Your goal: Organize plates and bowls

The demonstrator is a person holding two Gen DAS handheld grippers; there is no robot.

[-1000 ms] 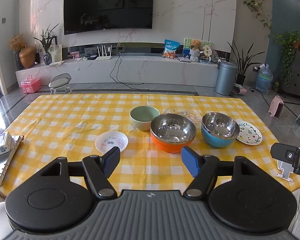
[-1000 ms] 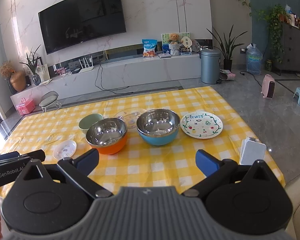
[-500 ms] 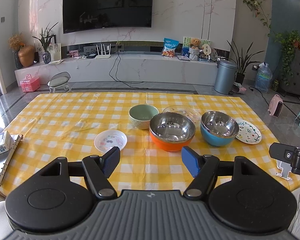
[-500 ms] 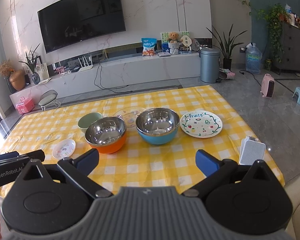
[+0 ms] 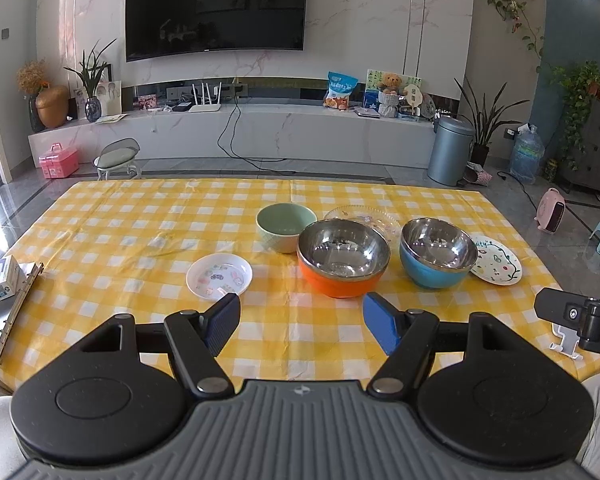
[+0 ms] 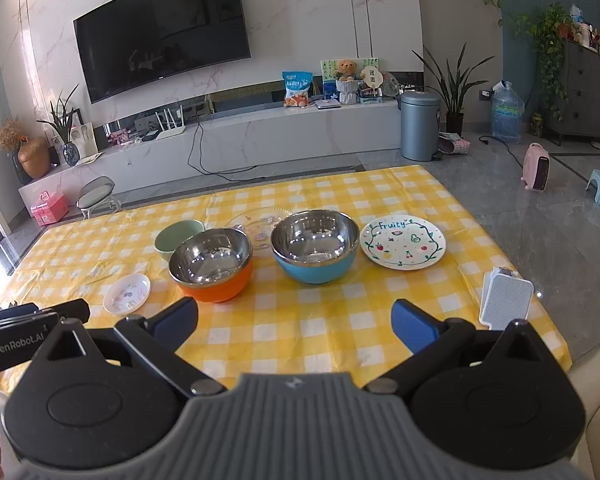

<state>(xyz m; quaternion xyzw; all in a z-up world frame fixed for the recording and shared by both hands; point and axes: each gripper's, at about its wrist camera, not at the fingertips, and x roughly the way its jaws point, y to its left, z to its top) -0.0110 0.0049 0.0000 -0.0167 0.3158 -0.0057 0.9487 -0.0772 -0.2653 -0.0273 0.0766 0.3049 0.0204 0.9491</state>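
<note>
Over the last second almost nothing has changed: both views have only drifted slightly, and no dish has moved. The left gripper (image 5: pixel 301 312) and right gripper (image 6: pixel 294 318) still hover over the near tabletop (image 5: pixel 112 232), fingers spread and empty. The orange bowl (image 5: pixel 342 262), blue bowl (image 5: pixel 438 254), green bowl (image 5: pixel 286 226), small plate (image 5: pixel 219 276), clear plate (image 5: pixel 364 216) and fruit plate (image 6: pixel 403 241) sit unstacked mid-table, so sorting looks not yet begun.

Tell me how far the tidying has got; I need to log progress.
Nothing looks done: the orange bowl, blue bowl, green bowl, Fruity plate, small plate and clear plate sit apart, unstacked. Left gripper and right gripper are open and empty. All sorting remains.
</note>
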